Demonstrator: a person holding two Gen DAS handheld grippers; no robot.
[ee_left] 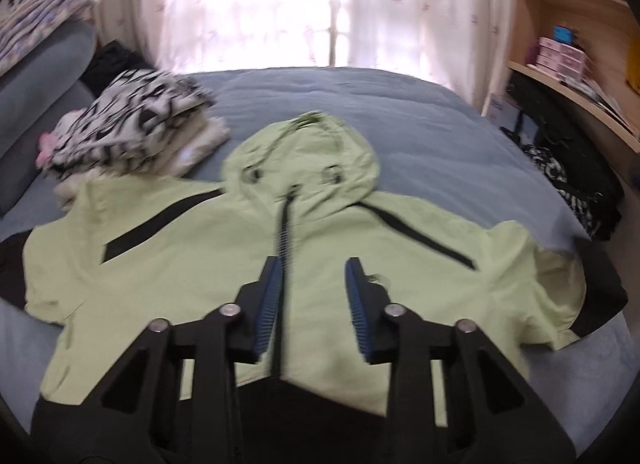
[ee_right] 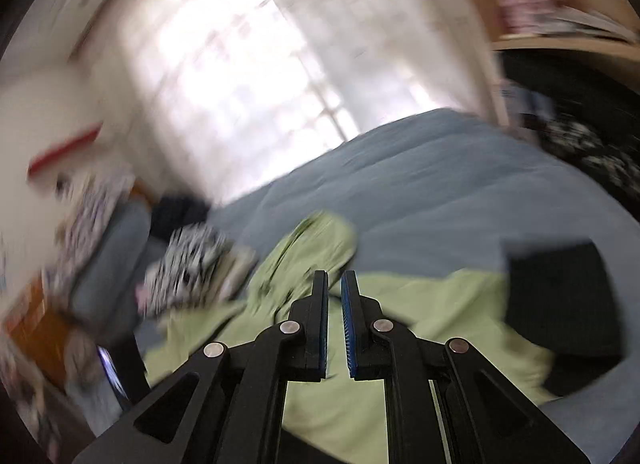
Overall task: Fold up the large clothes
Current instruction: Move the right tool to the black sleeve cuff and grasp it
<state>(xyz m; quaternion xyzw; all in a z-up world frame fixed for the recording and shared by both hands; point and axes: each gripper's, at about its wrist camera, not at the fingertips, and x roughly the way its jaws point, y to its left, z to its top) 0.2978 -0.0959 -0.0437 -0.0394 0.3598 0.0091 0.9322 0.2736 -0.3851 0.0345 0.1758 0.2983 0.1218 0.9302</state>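
At the bottom of the left wrist view, the left gripper (ee_left: 314, 264) fills the foreground, its blue-padded jaws partly spread with a clear gap; nothing is pinched, and the jacket's dark zipper (ee_left: 284, 240) runs up just inside the left pad. In the right wrist view, the right gripper (ee_right: 334, 278) sits low in the centre, its jaws drawn almost together with only a thin slit between the pads and no cloth caught in them.

Beyond the left gripper, the light green jacket (ee_left: 192, 264) lies spread front-up across the middle of the frame on the blue-grey bedcover (ee_left: 420, 119), sleeves out to left and right, black cuffs at both edges, hood (ee_left: 316, 151) laid flat toward the upper centre. In the tilted, blurred right view the same jacket (ee_right: 420, 304) lies under and past the pads, a black sleeve end (ee_right: 560, 296) at the right.

Left of the hood, touching the jacket's shoulder, sits a stack of folded clothes (ee_left: 136, 127) topped by a black-and-white print. Farther back hangs a bright curtained window (ee_left: 280, 3) at the top, and wooden shelves (ee_left: 576, 23) stand at the upper right.
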